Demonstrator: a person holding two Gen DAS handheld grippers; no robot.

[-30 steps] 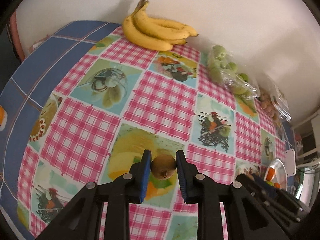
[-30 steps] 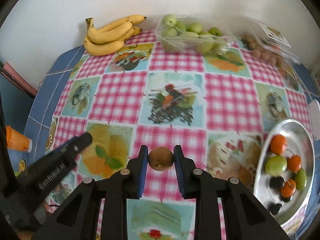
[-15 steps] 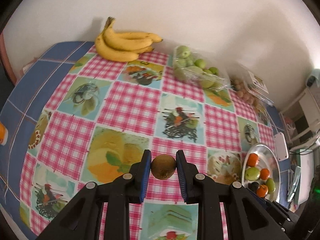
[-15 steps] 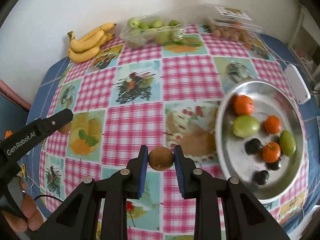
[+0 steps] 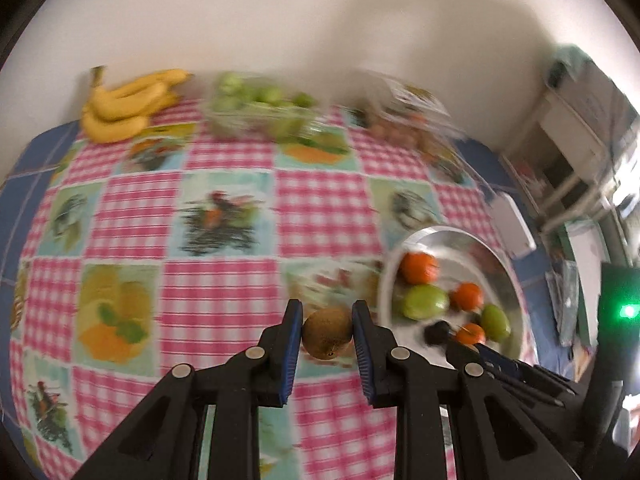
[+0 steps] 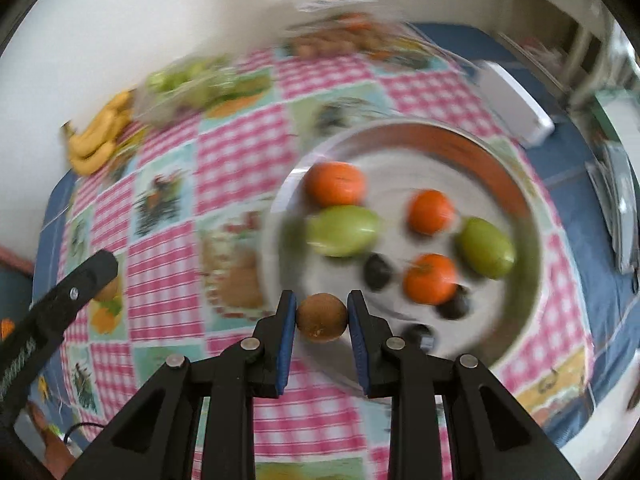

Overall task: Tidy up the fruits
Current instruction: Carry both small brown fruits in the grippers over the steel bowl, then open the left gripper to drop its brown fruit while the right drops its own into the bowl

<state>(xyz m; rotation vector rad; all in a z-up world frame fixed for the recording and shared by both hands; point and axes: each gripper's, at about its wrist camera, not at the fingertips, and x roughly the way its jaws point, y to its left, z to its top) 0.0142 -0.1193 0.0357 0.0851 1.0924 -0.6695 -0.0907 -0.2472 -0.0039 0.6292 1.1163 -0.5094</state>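
Observation:
Each gripper carries a brown kiwi above the checked tablecloth. My left gripper (image 5: 327,330) is shut on a kiwi (image 5: 327,333), just left of the silver tray (image 5: 502,264). My right gripper (image 6: 322,316) is shut on another kiwi (image 6: 321,317), held over the near left rim of the same tray (image 6: 400,132). On the tray lie oranges (image 6: 335,184), green fruits (image 6: 344,230) and small dark fruits (image 6: 377,271). The left gripper's arm (image 6: 56,304) shows at the left of the right wrist view. Both views are blurred by motion.
A bunch of bananas (image 5: 124,106), a clear bag of green fruit (image 5: 264,110) and a packet of brown fruit (image 5: 404,120) line the wall at the back. A white box (image 5: 512,226) lies beyond the tray. Shelves and clutter stand off the table's right edge.
Both grippers have swept to the right across the table with their kiwis. The tray has come close: the right kiwi now hangs over its rim, the left one beside it.

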